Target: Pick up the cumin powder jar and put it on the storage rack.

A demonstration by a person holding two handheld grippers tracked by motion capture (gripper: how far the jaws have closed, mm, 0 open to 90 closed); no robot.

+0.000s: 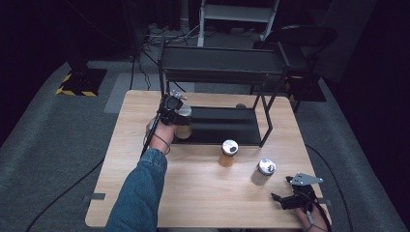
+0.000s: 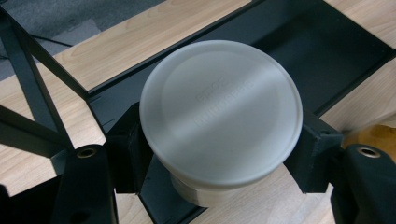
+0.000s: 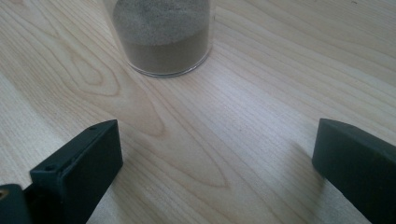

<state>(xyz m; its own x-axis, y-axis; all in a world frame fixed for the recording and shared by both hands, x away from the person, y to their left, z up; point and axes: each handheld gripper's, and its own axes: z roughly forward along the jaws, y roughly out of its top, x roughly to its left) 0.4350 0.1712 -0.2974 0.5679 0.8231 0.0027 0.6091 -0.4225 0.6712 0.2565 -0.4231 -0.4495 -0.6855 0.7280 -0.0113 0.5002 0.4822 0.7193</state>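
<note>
My left gripper [image 1: 178, 114] is shut on a silver-lidded jar [image 1: 184, 126] at the left end of the black rack's bottom tray [image 1: 227, 126]. In the left gripper view the jar's round grey lid [image 2: 219, 112] sits between the two black jaws of the left gripper [image 2: 219, 153], which press on it from both sides, above the tray's edge [image 2: 327, 42]. My right gripper [image 1: 283, 189] stands open near the table's front right. In the right gripper view, the right gripper [image 3: 215, 154] has its jaws wide apart, with a glass jar of brown powder [image 3: 163, 37] just ahead.
An amber jar [image 1: 228, 152] and a paler jar [image 1: 263, 172], both silver-lidded, stand on the wooden table [image 1: 193, 193] in front of the rack. The rack's top shelf [image 1: 222, 63] overhangs the tray. A chair [image 1: 300, 43] and cables lie beyond the table.
</note>
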